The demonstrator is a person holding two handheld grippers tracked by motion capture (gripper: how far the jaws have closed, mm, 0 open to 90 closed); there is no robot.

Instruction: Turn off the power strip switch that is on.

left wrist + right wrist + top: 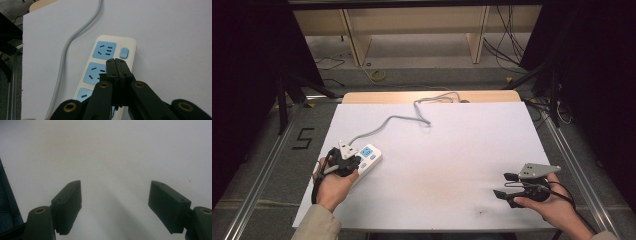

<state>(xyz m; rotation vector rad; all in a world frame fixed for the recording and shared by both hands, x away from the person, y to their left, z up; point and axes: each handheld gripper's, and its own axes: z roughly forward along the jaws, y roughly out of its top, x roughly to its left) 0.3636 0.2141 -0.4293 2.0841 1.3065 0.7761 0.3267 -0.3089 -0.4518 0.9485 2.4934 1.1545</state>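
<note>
1. Surface: one white board (447,165), matt and plain, laid over one pale wooden table (432,96) whose far edge shows at 12 o'clock.
2. Room: dark curtains at 9 and 3 o'clock; grey floor; one light wooden frame (412,30) standing at 12 o'clock beyond the table; loose black cables (507,40) on the floor at 1 o'clock.
3. Power strip (110,72), one: white body, lying at 8 o'clock on the board. Three blue socket faces are visible in the left gripper view, plus one blue switch (124,53) at the strip's far end.
4. Grey cord (402,120), one: runs from the strip toward 12 o'clock, snaking over the table's far edge.
5. Left gripper (117,65), one: jaws pressed together, nothing between them, tips over the middle socket of the strip.
6. Right gripper (115,205), one: at 4 o'clock on the board, jaws spread wide over bare white surface, holding nothing; well apart from the strip.
7. Hands, two: left hand (332,182) at 8 o'clock, right hand (552,207) at 4 o'clock.
</note>
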